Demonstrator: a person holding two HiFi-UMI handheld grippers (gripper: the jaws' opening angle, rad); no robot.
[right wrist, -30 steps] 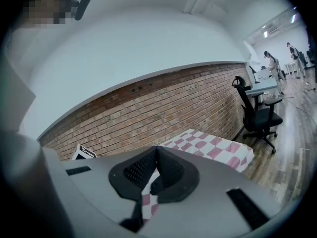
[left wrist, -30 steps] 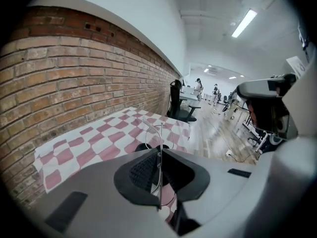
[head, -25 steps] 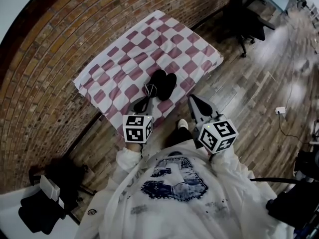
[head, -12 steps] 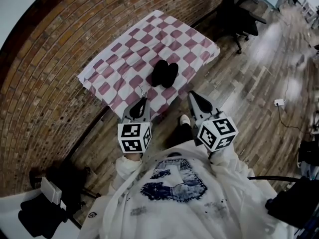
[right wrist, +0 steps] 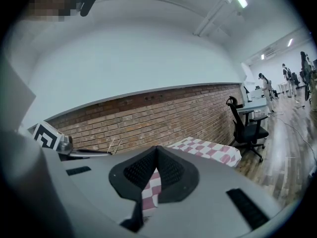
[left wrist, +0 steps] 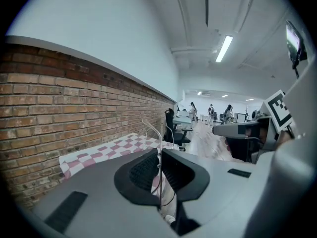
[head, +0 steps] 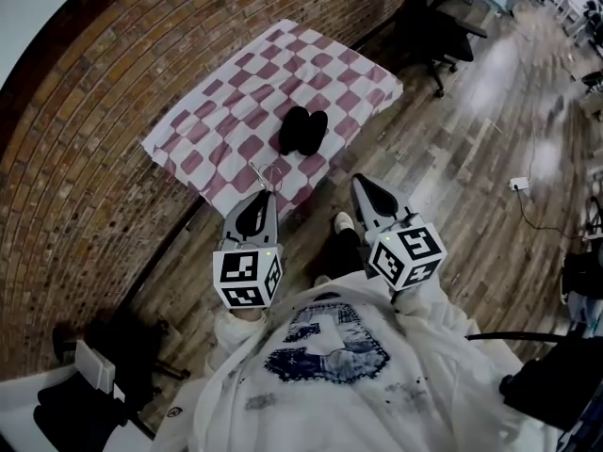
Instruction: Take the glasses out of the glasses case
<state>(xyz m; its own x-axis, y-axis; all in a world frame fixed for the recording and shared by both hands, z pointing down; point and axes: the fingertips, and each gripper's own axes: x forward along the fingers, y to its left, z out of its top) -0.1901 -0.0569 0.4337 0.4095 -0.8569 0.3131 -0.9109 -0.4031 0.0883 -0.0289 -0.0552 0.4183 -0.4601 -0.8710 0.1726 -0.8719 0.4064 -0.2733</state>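
Note:
A black glasses case point(head: 302, 131) lies open on the table with the pink-and-white checked cloth point(head: 236, 88). My left gripper point(head: 265, 194) hangs off the table's near edge, shut on thin wire-framed glasses point(head: 265, 174) that stick out past its tips. In the left gripper view the frame's wire point(left wrist: 161, 133) runs up between the nearly closed jaws of the left gripper point(left wrist: 159, 152). My right gripper point(head: 359, 183) is held beside it, over the floor, shut with nothing in it. Its jaws meet at the tip of the right gripper point(right wrist: 157, 150).
A brick wall point(head: 85, 158) runs behind the table. A black office chair point(head: 443, 26) stands on the wooden floor at the far right. A white power strip point(head: 519, 184) lies on the floor to the right. Dark equipment point(head: 75, 398) sits at the lower left.
Both grippers have drawn back from the table toward the person. The left one has carried the glasses up and away from the case, which stays open on the cloth.

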